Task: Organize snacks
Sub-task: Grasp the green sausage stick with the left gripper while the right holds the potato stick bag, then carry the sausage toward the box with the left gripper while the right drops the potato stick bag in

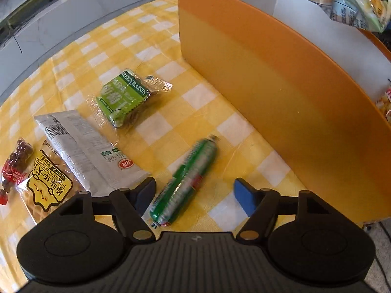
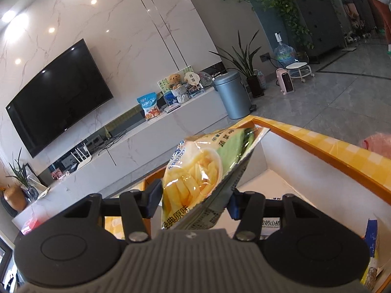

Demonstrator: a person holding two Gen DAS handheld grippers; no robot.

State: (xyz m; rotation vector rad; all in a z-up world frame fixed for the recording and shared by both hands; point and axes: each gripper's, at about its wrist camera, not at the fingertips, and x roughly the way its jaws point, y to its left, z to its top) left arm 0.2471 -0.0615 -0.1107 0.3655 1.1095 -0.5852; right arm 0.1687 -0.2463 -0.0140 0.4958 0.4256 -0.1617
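Observation:
My left gripper (image 1: 194, 193) is open, low over the yellow checked table, with a green sausage stick (image 1: 187, 179) lying between its fingers, untouched. A green raisin pack (image 1: 124, 96), a white-grey packet (image 1: 83, 146), a yellow waffle pack (image 1: 47, 186) and a red candy bag (image 1: 14, 166) lie to the left. The orange box (image 1: 281, 83) stands to the right. My right gripper (image 2: 194, 201) is shut on a potato stick bag (image 2: 200, 173), held above the box's white inside (image 2: 276, 168); the bag also shows in the left wrist view (image 1: 359, 7).
Several snack packs lie in the box (image 2: 371, 239). Beyond the table stand a white TV bench (image 2: 151, 134), a TV (image 2: 58, 92), a grey bin (image 2: 232, 95) and potted plants (image 2: 246, 58). The table edge curves at the left (image 1: 29, 73).

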